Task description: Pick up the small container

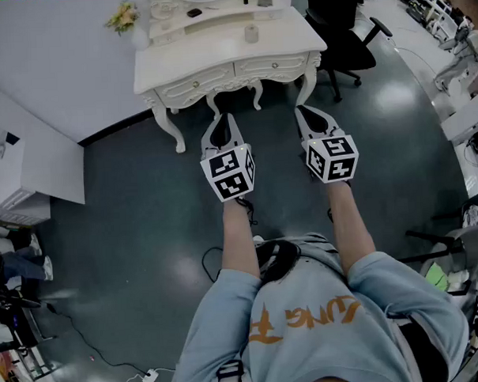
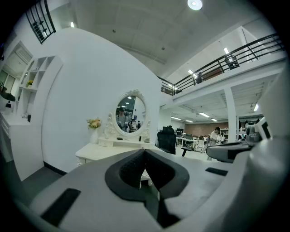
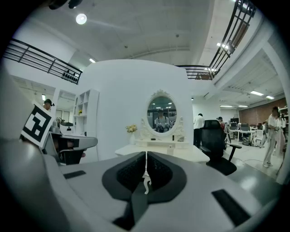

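Note:
The small container (image 1: 251, 33) is a pale cylinder standing on the white dressing table (image 1: 209, 59), toward its right half below the mirror shelf. It also shows in the right gripper view, small container (image 3: 171, 151), just right of the jaw tips. Both grippers are held out level over the dark floor, short of the table's front edge. My left gripper (image 1: 222, 118) (image 2: 145, 152) has its jaws together with nothing between them. My right gripper (image 1: 303, 111) (image 3: 146, 154) is shut and empty too, its pads meeting in a thin line.
A vase of flowers (image 1: 125, 17) stands at the table's left end beside an oval mirror (image 3: 162, 113). A black office chair (image 1: 347, 39) is right of the table. White cabinets (image 1: 21, 176) line the left wall. Cables (image 1: 112, 358) trail on the floor behind.

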The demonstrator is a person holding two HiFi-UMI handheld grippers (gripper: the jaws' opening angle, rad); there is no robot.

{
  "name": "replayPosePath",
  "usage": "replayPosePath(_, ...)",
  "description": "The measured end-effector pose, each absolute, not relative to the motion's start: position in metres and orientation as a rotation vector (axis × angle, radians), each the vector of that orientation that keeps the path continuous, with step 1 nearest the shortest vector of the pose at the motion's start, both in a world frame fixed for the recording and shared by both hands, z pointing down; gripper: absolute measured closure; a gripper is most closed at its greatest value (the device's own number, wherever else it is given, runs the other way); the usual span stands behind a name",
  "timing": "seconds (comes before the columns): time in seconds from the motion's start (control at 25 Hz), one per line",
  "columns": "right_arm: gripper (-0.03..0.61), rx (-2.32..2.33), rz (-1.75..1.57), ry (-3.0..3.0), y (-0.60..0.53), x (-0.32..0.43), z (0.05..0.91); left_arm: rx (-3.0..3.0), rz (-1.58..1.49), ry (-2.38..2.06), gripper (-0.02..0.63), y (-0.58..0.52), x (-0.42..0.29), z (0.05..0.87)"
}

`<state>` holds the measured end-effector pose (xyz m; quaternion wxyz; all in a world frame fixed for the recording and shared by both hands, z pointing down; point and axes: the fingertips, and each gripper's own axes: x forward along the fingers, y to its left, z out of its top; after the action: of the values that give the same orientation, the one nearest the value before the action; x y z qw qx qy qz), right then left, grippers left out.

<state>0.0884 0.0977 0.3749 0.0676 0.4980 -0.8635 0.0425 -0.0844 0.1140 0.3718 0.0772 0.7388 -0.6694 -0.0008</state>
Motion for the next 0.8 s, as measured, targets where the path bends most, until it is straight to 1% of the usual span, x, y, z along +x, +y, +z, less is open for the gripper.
replayPosePath(0.32, 0.548, 1.543, 0.072, -2.596, 0.098, 0.075, 0.364, 2.282, 0.001, -1.942, 0.592, 0.103, -0.088, 0.367)
replayPosePath(0.64, 0.548, 1.633, 0.106, -2.510, 0.084, 0.095, 0.371, 2.353, -0.006, -1.860, 0.592, 0.084, -0.072, 0.366)
replayPosePath(0.8, 0.548, 1.624, 0.091, -2.505, 0.078, 0.088, 0.367, 2.356, -0.025, -1.851, 0.592, 0.075, -0.079, 0.363)
